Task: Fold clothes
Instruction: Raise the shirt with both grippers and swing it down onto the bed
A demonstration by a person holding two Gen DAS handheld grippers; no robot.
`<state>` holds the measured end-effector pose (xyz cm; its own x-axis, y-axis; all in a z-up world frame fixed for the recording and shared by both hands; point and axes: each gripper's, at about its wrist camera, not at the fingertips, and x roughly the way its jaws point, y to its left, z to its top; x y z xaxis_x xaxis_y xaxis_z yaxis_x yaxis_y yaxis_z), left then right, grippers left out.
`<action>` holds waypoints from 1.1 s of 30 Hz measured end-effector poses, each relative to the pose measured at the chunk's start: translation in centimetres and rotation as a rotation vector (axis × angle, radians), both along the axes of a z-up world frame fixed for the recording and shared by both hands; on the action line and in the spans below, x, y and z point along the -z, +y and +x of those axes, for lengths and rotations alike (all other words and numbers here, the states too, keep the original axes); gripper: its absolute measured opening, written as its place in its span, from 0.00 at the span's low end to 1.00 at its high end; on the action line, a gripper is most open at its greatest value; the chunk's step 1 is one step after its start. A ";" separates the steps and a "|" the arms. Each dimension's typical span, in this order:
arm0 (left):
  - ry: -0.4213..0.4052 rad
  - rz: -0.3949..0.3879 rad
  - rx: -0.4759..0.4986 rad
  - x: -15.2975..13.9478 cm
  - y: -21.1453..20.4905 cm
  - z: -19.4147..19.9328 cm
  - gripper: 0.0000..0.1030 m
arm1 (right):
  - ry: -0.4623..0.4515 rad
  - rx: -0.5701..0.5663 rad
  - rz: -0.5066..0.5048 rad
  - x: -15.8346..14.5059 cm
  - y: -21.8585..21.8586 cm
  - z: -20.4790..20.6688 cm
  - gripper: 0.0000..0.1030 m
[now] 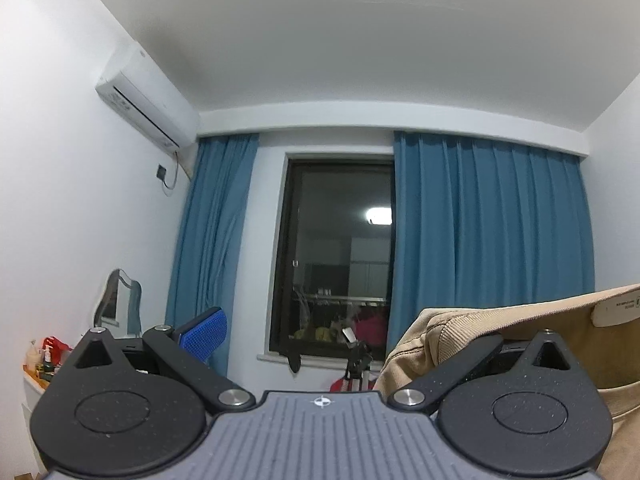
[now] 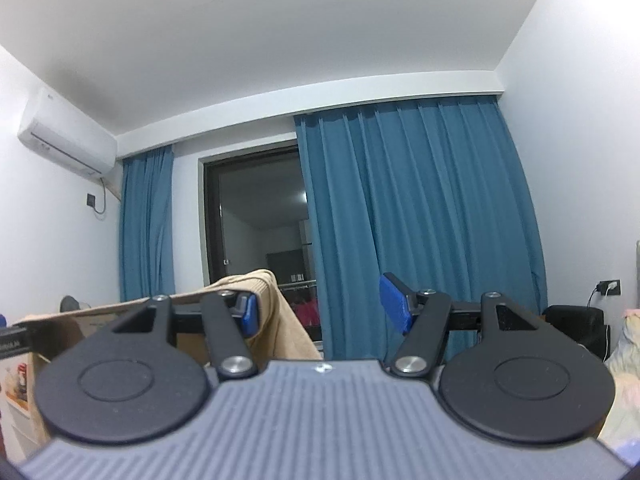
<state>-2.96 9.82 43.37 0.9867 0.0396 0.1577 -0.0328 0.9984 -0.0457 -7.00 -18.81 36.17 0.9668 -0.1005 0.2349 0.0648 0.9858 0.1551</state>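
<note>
Both views point up at the window wall. A tan garment with a ribbed edge and a white label lies over the right finger of my left gripper and hides it. The left blue pad stands bare and far off, so the jaws are wide apart. In the right wrist view the same tan garment hangs over the left finger of my right gripper, draping down beside that finger's blue pad. The right pad is bare. Nothing is pinched between either pair of fingers.
Blue curtains flank a dark window. An air conditioner hangs on the left wall. A mirror and a shelf with bottles stand at the left. A black box and bedding lie at the right.
</note>
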 end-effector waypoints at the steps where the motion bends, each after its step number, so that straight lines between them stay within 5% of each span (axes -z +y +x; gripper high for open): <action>1: 0.015 0.000 0.000 -0.3 0.0 1.1 1.00 | 0.009 0.000 0.002 -0.2 0.0 0.9 0.64; 8: 0.095 -0.038 -0.001 0.6 -0.1 13.0 1.00 | 0.054 0.054 -0.048 0.1 0.3 9.9 0.69; 11: 0.130 -0.047 -0.007 1.7 -0.3 18.6 1.00 | 0.102 0.070 -0.045 3.2 -0.4 16.6 0.71; 15: 0.222 -0.016 -0.020 11.4 -1.5 29.1 1.00 | 0.182 0.082 -0.033 8.9 -1.3 26.3 0.71; 21: 0.379 0.024 -0.036 27.1 -3.2 45.2 1.00 | 0.388 0.043 -0.022 24.9 -3.8 43.0 0.70; 25: 0.596 -0.018 -0.042 38.2 -3.3 55.2 1.00 | 0.576 0.003 -0.037 35.4 -5.4 52.2 0.70; 28: 0.731 0.028 -0.018 42.2 -4.0 57.9 0.99 | 0.740 -0.012 -0.053 41.5 -5.6 57.7 0.69; 33: 0.948 0.128 0.032 47.7 -5.3 61.3 0.99 | 1.057 -0.145 -0.104 46.8 -4.5 64.3 0.69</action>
